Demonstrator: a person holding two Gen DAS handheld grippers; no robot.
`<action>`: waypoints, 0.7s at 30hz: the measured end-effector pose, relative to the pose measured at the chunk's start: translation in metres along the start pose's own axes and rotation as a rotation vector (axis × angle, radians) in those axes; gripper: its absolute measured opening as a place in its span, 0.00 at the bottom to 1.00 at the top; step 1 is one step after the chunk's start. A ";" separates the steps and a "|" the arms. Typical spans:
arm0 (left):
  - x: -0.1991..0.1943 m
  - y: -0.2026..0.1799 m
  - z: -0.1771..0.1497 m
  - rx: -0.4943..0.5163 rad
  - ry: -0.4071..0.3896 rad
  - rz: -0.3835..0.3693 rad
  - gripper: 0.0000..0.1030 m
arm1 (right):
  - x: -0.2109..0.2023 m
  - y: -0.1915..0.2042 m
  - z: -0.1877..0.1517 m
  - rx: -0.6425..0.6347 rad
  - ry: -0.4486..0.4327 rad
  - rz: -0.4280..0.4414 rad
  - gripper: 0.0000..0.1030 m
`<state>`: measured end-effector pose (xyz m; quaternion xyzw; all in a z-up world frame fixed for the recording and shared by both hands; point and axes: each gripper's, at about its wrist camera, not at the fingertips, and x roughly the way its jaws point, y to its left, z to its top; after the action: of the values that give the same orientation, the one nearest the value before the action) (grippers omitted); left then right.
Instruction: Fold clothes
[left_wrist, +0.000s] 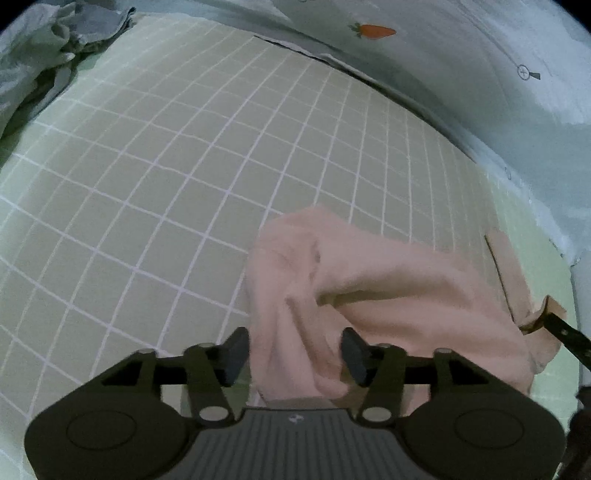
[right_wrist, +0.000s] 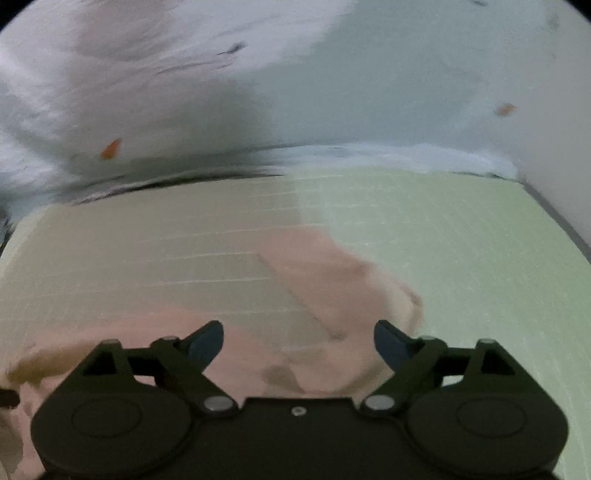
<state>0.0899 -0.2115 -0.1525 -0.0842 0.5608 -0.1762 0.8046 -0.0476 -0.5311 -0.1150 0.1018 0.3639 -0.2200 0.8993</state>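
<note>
- Pink garment (left_wrist: 369, 295) lies crumpled on the green gridded sheet (left_wrist: 147, 184), directly under the left gripper (left_wrist: 295, 354); fingers (left_wrist: 236, 354) partly spread, a raised fold between them but not pinched.
- Right gripper (right_wrist: 298, 347) hovers over the same cloth (right_wrist: 325, 295); fingers wide, holding nothing.
- Garment's long axis runs left to right in the left wrist view; left gripper looks nearer the bunched end.
- Far: carrot-print bedding (left_wrist: 443, 55); grey clothes (left_wrist: 55, 48) far left.

Right gripper (right_wrist: 298, 345) hangs over the pink garment (right_wrist: 332, 280), jaws spread wide, nothing pinched between them. The garment lies rumpled on the green gridded sheet (right_wrist: 461, 258). Beyond, blurred, perhaps a pale carrot-print quilt (right_wrist: 332, 92).
</note>
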 end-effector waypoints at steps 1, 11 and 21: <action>0.002 -0.001 0.002 -0.003 -0.001 -0.003 0.69 | 0.008 0.004 0.002 -0.025 0.006 0.028 0.97; 0.022 -0.010 0.008 0.010 0.067 0.024 0.75 | 0.084 0.019 0.007 -0.113 0.173 0.254 1.00; 0.022 -0.019 0.042 0.060 0.033 0.032 0.18 | 0.087 0.030 0.016 -0.191 0.189 0.368 0.15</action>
<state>0.1323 -0.2403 -0.1500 -0.0484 0.5696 -0.1812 0.8002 0.0315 -0.5381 -0.1637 0.1012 0.4411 -0.0064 0.8917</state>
